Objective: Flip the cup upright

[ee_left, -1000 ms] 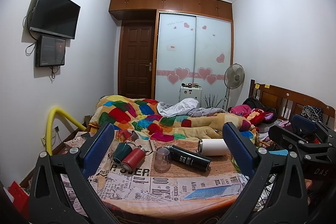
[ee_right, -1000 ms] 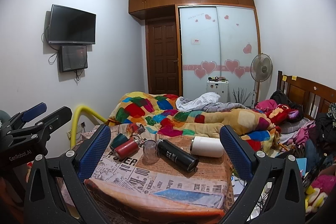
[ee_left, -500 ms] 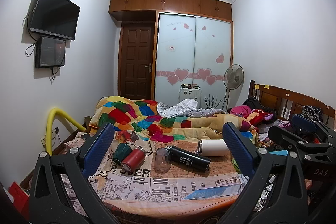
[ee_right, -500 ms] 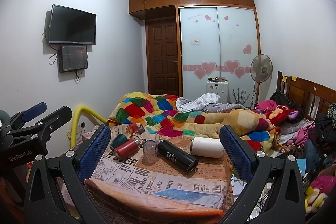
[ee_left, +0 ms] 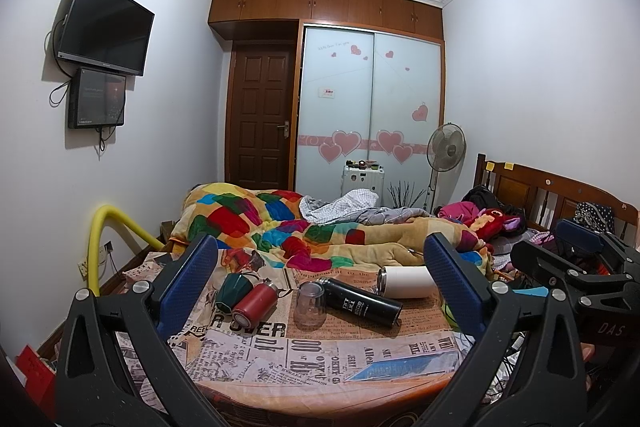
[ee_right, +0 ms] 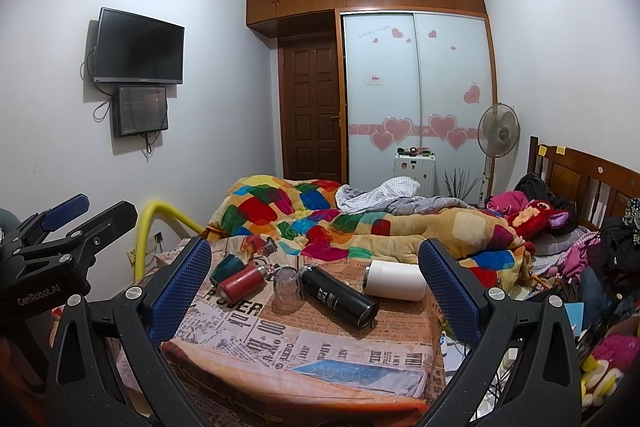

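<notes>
On the newspaper-print cloth [ee_left: 280, 347], a clear glass cup [ee_left: 309, 303] stands mouth-down (flasks lie beside it); left gripper [ee_left: 320, 279] and right gripper [ee_right: 316, 277] both gape wide, holding nothing.

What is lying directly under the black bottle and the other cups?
The black bottle lies on a newspaper-print cloth. What the cloth covers is mostly hidden; only an orange-brown edge shows below.

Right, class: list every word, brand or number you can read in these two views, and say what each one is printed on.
"GenRobot.AI": side of the left gripper, seen from the right wrist view.
"DAS": body of the right gripper, partly cut off.
"OVER": newspaper-print cloth; headline partly hidden.
"00": same cloth, upside down.
Black bottle: white label, too blurred.
Wardrobe door: script and small sign, unreadable.
</notes>
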The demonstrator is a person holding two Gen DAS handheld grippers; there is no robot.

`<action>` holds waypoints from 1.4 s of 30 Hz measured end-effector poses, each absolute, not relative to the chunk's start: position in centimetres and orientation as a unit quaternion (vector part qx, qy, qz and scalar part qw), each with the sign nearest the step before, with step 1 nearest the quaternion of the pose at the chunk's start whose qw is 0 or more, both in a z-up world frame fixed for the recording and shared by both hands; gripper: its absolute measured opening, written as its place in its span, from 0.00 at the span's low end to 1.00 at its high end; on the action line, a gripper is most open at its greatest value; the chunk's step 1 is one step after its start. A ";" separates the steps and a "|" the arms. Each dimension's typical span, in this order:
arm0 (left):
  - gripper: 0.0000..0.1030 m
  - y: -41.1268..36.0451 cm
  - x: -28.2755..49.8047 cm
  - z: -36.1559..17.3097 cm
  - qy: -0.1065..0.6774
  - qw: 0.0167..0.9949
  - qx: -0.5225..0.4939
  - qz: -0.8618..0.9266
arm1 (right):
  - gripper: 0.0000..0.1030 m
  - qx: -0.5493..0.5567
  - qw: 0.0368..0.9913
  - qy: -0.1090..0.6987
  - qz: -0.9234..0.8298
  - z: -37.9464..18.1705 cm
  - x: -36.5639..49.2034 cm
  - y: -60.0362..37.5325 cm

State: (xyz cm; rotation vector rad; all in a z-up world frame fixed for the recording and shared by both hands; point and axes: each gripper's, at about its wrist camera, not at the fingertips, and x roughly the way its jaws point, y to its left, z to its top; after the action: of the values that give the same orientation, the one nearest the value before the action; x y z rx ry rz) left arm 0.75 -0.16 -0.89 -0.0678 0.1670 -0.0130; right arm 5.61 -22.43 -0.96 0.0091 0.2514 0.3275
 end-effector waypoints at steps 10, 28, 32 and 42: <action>1.00 -0.1 0.7 -0.8 0.085 0.996 -0.034 -0.007 | 1.00 0.005 0.978 0.127 0.162 -1.2 5.7 -22.6; 1.00 0.9 4.1 -2.9 0.120 0.992 -0.042 0.004 | 1.00 0.005 0.969 0.180 0.170 -2.8 9.7 -22.5; 1.00 1.9 6.7 -4.4 0.148 0.988 -0.046 0.017 | 1.00 -0.009 0.959 0.217 0.180 -4.7 13.0 -22.2; 1.00 4.3 13.9 -10.3 0.233 0.971 -0.044 0.043 | 1.00 -0.125 0.903 0.356 0.206 -12.1 25.0 -19.4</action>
State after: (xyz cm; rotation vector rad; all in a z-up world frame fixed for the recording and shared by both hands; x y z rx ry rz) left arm 13.91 4.34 -10.28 -0.0898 0.4704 0.0867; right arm 25.01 -19.35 -12.13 -0.2577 0.7370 0.4259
